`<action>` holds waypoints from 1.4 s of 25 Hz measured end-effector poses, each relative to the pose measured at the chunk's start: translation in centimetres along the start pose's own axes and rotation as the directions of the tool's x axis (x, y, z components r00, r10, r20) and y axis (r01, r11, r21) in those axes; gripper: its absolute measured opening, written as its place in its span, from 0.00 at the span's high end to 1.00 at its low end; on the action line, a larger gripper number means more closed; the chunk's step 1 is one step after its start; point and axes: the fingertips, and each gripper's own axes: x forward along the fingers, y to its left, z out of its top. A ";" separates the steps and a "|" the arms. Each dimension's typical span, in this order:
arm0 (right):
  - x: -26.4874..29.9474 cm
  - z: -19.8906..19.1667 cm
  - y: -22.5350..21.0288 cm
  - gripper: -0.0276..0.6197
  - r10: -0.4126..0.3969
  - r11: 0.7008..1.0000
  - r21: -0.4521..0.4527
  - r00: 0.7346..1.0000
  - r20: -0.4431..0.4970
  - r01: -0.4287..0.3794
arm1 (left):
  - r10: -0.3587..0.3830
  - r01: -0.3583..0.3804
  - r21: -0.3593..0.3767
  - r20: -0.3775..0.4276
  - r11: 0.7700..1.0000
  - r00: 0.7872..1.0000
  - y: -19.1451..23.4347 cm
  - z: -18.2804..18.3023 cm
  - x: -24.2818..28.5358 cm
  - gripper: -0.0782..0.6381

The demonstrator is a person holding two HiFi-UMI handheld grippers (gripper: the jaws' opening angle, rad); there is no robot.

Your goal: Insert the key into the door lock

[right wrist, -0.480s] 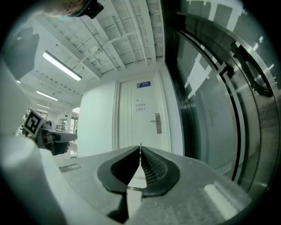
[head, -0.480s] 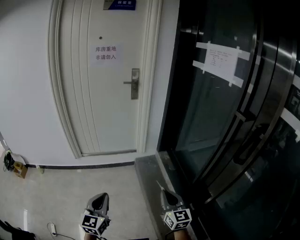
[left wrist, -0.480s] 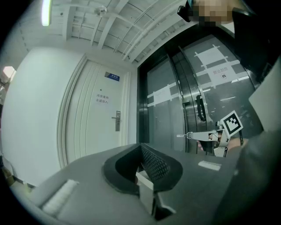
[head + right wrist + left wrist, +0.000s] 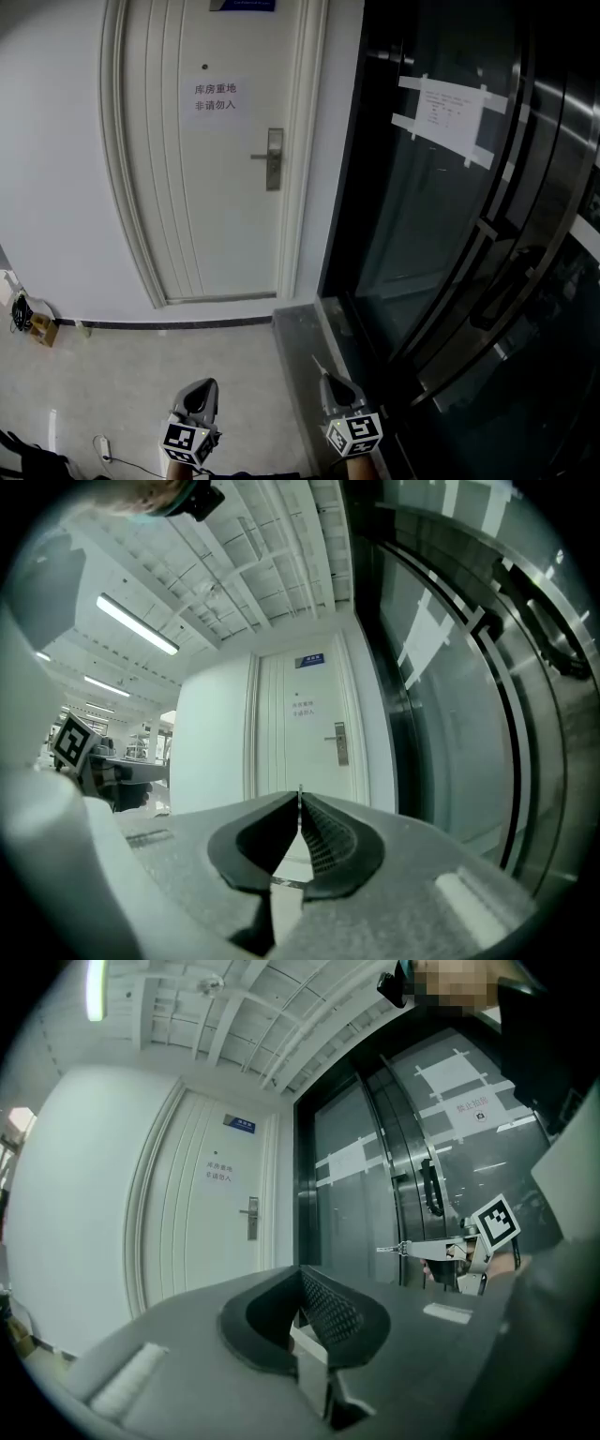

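The white door (image 4: pixel 220 187) stands ahead, some way off, with a metal lock plate and lever handle (image 4: pixel 273 159) on its right side. The same lock plate (image 4: pixel 251 1218) shows in the left gripper view, and the lock plate (image 4: pixel 340 743) in the right gripper view. My right gripper (image 4: pixel 330 384) is low in the head view and shut on a thin key (image 4: pixel 319 366) that sticks out forward. From the left gripper view, the key (image 4: pixel 394 1248) juts from the right gripper (image 4: pixel 441 1249). My left gripper (image 4: pixel 200 396) is beside it, shut and holding nothing.
Dark glass doors (image 4: pixel 450 234) with a taped paper notice (image 4: pixel 445 117) fill the right side, above a grey metal threshold (image 4: pixel 300 347). A printed sign (image 4: pixel 214 97) hangs on the white door. Cables and a small box (image 4: pixel 33 323) lie on the tiled floor at left.
The head view has shifted a little, so the door sits slightly higher in the picture. Both grippers keep their places and stay shut.
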 end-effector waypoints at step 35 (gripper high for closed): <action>19.6 0.4 -2.9 0.94 -0.066 0.998 0.002 0.997 -0.025 0.066 | -0.071 0.071 0.002 -0.028 0.997 0.997 13.6 0.5 17.2 0.89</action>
